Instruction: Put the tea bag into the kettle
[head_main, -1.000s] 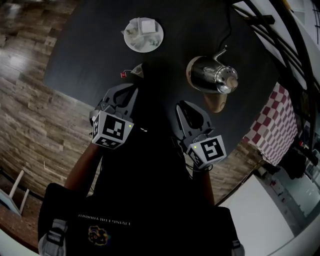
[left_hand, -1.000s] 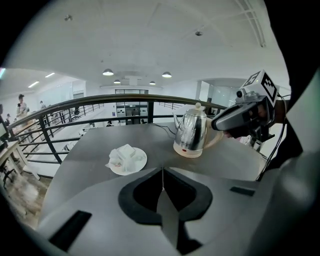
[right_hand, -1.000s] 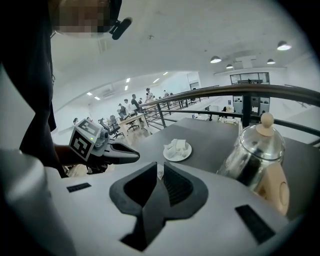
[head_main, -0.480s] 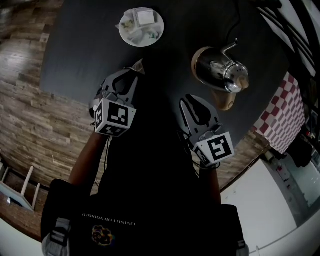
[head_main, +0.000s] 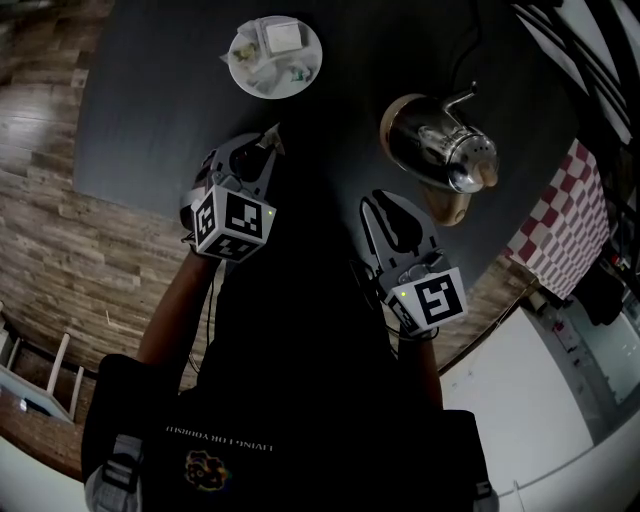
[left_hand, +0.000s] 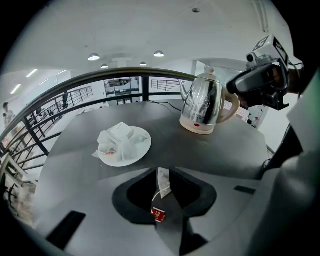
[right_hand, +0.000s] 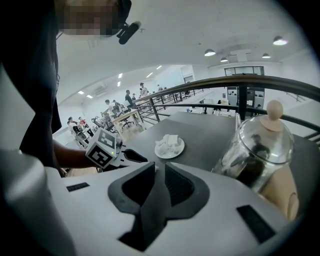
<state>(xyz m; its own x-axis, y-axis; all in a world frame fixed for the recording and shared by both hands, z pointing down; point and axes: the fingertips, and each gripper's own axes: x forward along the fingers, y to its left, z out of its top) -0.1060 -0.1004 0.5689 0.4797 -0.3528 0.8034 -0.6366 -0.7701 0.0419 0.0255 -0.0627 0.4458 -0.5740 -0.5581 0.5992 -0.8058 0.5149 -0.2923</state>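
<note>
The left gripper (head_main: 262, 150) hangs over the dark bench (head_main: 140, 120), tilted down. Its fingers (left_hand: 192, 192) are pressed together on the top of the tea bag (left_hand: 163, 181), which sits between their tips. The bag's string runs down to a red tag (left_hand: 158, 215) that dangles in front of the pads.

Beyond the left gripper stands a white plate (left_hand: 146, 142) heaped with more bags (left_hand: 117, 142), well apart from the pinched one. The kettle (left_hand: 204, 107) is farther back and to the right on the bench, upright, with its lid on and a pale knob (right_hand: 274, 110) on top. Its handle faces the right gripper (right_hand: 159, 167).

The right gripper is near the kettle, beside the handle, and does not touch it. Its fingers (right_hand: 177, 185) stand a narrow gap apart and have just been opening; nothing is between them. From the head view, both grippers lie side by side over the bench, the left one nearer the plate and the right one nearer the kettle. The tea bag is well short of the kettle.
</note>
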